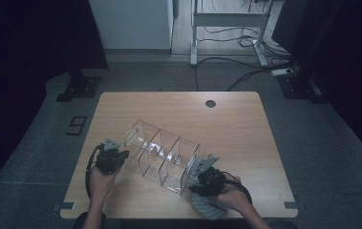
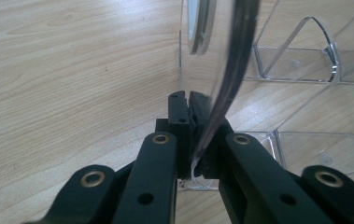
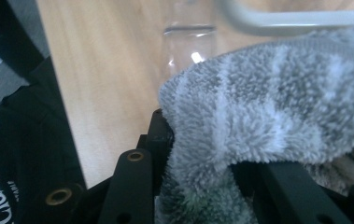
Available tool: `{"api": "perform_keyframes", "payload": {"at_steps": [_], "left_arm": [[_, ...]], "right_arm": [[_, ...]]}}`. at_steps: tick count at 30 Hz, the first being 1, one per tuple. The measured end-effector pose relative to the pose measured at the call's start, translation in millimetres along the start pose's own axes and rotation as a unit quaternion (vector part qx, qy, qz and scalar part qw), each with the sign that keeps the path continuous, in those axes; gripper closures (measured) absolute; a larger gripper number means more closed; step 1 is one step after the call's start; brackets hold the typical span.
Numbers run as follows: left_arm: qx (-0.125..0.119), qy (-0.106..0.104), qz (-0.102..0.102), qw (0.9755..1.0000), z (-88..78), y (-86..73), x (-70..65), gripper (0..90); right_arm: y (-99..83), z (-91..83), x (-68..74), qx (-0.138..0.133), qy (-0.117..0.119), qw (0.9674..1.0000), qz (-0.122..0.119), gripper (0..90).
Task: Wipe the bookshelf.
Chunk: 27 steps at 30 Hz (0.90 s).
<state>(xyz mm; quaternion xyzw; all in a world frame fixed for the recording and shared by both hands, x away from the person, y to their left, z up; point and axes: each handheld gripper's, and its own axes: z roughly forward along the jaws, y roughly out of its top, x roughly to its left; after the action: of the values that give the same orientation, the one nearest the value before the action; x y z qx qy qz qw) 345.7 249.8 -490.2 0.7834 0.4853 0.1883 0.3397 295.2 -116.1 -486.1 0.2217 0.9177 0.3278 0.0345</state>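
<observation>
Here the work in hand looks like wiping down a clear acrylic organizer (image 1: 162,155), a box of several open compartments that lies tilted across the wooden table (image 1: 236,124), running from about 10 o'clock to 4 o'clock near the table's middle and a little toward the person's edge. The left gripper (image 1: 120,155) sits at the organizer's 9 o'clock end; in the left gripper view its jaws are pressed together on the thin transparent end wall (image 2: 212,93), pinching that edge so the box cannot slide. The right gripper (image 1: 198,172) is at the box's 4 o'clock corner, and in the right gripper view its jaws are clamped on a fluffy grey striped cloth (image 3: 268,116), which bulges out over them and hangs toward the person's hand in the high view. The cloth lies close to the near end of the organizer, though whether it is touching the plastic at this instant cannot be told. I judge the step to be the cleaning pass on that end: one hand steadies, the other brings the cloth to the surface. The next move calls for pressing the cloth flat against a wall or into the nearest compartment and drawing it along, while the left pinch holds firm, since a light, hollow box like this would probably skid or tip under a sideways rub. The dividers are narrow, so the bunched cloth may need to go in edge first.
</observation>
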Motion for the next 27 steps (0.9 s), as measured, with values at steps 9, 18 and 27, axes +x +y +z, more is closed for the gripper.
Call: {"api": "perform_keyframes", "payload": {"at_steps": [9,18,27], "left_arm": [[0.0,-0.005,-0.001,1.0,0.2,-0.2,1.1,86.0],[0.0,-0.006,0.001,1.0,1.0,-0.8,1.4,85.8],[0.012,0.001,0.01,0.9999,5.0,-1.8,0.4,85.5]], "right_arm": [[-1.1,-32.8,-23.1,-0.035,-0.037,0.9983,0.029,67.8],[-4.2,-66.4,-45.3,-0.065,-0.074,0.9933,0.06,67.8],[-19.6,-95.6,-69.1,-0.08,-0.133,0.9835,0.093,67.7]]}}
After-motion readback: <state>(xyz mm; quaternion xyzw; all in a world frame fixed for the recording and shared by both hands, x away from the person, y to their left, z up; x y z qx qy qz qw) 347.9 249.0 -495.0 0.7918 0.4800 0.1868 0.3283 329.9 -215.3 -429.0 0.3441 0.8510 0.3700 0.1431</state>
